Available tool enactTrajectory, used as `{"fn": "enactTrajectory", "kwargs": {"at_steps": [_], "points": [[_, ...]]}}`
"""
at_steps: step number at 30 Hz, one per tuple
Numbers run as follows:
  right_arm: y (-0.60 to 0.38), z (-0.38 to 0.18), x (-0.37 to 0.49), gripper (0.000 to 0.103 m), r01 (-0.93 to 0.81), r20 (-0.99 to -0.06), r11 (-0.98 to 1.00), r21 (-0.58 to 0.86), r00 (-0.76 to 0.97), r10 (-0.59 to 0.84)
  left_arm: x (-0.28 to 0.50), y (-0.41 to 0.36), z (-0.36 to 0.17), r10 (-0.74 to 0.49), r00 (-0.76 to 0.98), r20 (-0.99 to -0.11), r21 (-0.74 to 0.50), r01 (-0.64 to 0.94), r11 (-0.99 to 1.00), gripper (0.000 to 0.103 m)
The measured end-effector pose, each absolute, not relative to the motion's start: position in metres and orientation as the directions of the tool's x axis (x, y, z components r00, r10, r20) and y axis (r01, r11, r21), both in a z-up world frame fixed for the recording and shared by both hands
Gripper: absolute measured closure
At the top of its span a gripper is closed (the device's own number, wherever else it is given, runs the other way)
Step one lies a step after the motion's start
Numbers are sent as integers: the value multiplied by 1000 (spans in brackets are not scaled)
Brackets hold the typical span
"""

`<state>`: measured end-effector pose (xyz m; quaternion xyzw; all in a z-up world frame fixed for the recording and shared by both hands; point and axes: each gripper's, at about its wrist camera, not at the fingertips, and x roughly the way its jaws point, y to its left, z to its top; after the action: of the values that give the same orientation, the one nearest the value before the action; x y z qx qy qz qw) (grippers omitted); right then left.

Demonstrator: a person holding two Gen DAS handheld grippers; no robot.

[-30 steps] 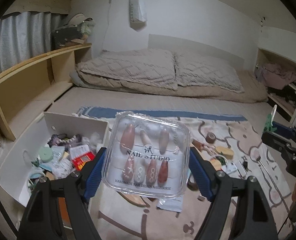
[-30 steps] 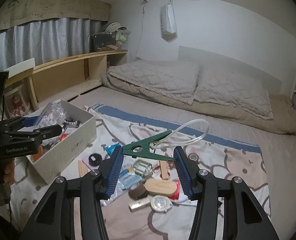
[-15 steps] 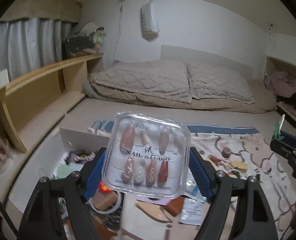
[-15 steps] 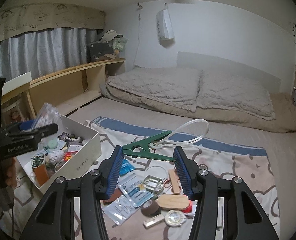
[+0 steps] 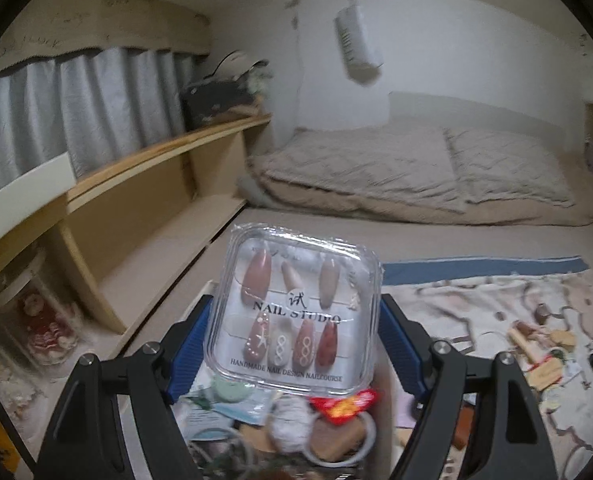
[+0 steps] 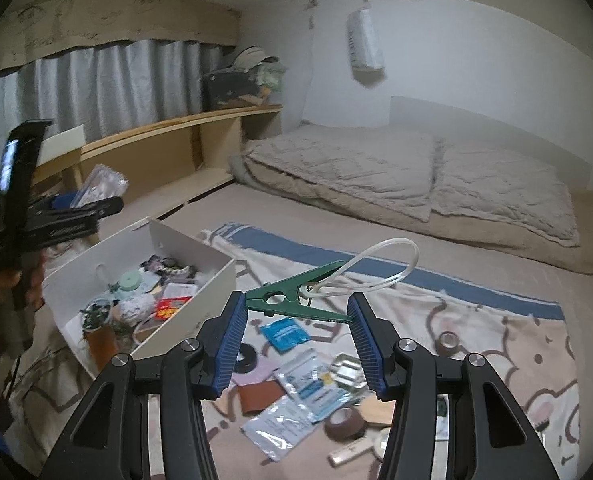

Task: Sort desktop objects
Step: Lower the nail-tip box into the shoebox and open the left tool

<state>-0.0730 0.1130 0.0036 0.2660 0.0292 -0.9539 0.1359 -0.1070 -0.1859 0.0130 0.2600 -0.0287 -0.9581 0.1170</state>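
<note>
A white box (image 6: 200,288) holds yarn, packets and small clutter. The left gripper (image 5: 292,336) clamps a clear nail case (image 5: 296,312). Only the right view shows the right gripper (image 6: 296,312) pinching a green clip (image 6: 292,300).

Both cams ride the grippers, tilted slightly down toward the bed's pillows at 12 o'clock. Left one sits right over the white box (image 5: 212,292); right one hangs back, box (image 6: 200,256) at 9 o'clock. Both catch the wooden shelf (image 5: 168,152).
</note>
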Motion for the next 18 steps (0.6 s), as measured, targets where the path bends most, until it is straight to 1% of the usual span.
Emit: {"fn": "enactTrajectory", "kwargs": {"at_steps": [4, 7, 13, 18], "points": [[94, 0, -77, 50, 313, -527, -949, 27, -803, -280, -122, -212, -1, -267, -794, -546, 111, 248, -962, 24], [83, 0, -80, 50, 334, -527, -942, 11, -799, -290, -138, -228, -15, -283, -744, -605, 96, 285, -954, 24], [65, 2, -82, 50, 377, -530, -925, 39, -777, -339, -168, -244, -43, -281, -655, -702, 91, 308, -947, 24], [48, 5, -82, 50, 428, -530, -901, 66, -750, -395, -187, -251, -62, -280, -586, -761, 82, 341, -936, 24]]}}
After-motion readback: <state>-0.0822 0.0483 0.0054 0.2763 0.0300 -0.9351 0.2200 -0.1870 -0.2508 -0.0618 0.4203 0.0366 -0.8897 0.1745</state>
